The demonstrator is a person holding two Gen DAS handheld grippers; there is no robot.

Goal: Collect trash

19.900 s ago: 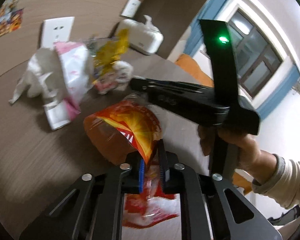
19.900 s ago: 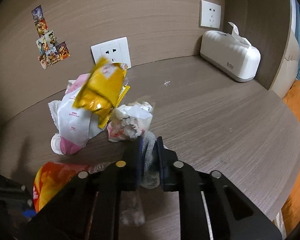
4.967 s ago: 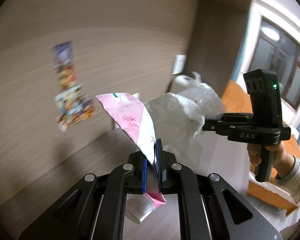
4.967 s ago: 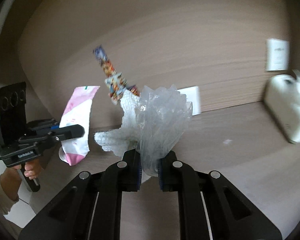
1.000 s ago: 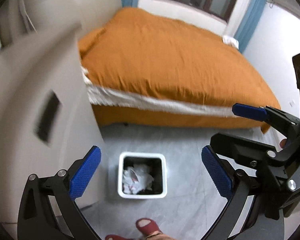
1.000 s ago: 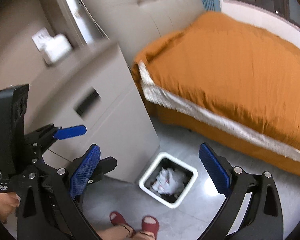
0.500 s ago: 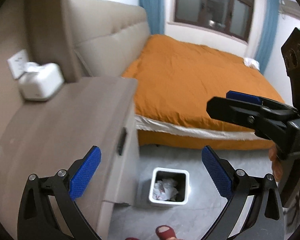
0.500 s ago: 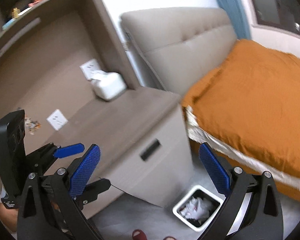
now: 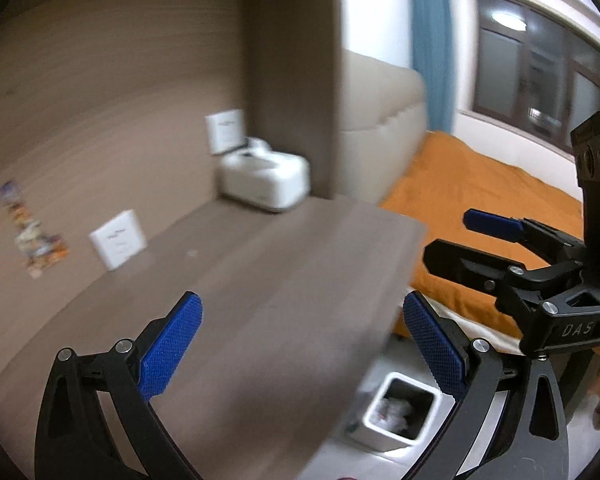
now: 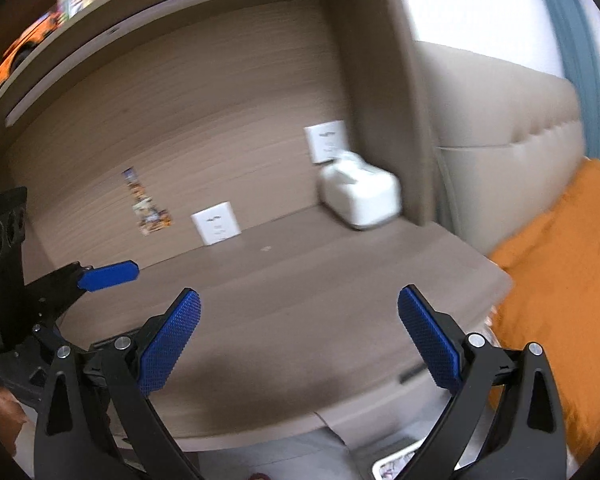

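Crumpled trash (image 9: 394, 415) fills white floor bin (image 9: 396, 438)

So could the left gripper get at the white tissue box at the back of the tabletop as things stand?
Probably yes. The left gripper is open and holds nothing, and the tabletop between it and the tissue box looks bare, so nothing visible blocks the way.

I see blue bumpy pads (image 9: 171, 344) on my black grippers. The table (image 9: 260, 280) is brown with thin stripes. The bed cover (image 10: 560, 264) is orange. The bin (image 9: 400, 412) is white.
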